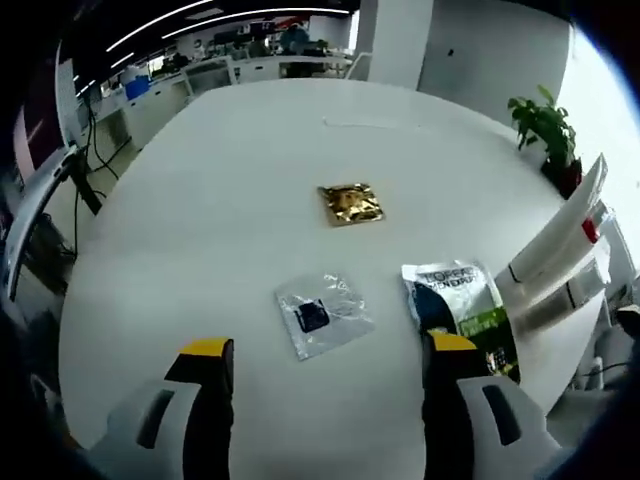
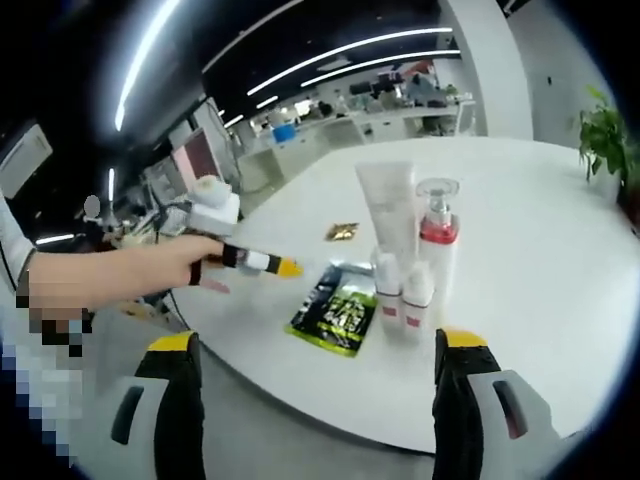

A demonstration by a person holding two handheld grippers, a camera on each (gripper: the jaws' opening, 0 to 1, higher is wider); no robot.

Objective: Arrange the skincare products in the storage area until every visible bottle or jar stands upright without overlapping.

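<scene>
The upright cluster stands packed on the round white table (image 2: pixel 560 260): a white squeeze tube (image 2: pixel 388 205), a clear pump bottle with red liquid (image 2: pixel 437 235) touching it, and two small white bottles (image 2: pixel 402 297) just in front. Nudging one could topple its neighbours. Just left of the cluster lies a flat green-and-black sachet (image 2: pixel 337 313), farther back a gold foil packet (image 1: pixel 351 204) and a clear plastic pouch (image 1: pixel 322 315). The left gripper (image 1: pixel 328 372) and right gripper (image 2: pixel 312 362) hover with jaws apart, empty.

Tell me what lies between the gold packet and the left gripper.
In the left gripper view, a clear sachet with a dark patch lies on the white table between the gold packet and the left gripper.
</scene>
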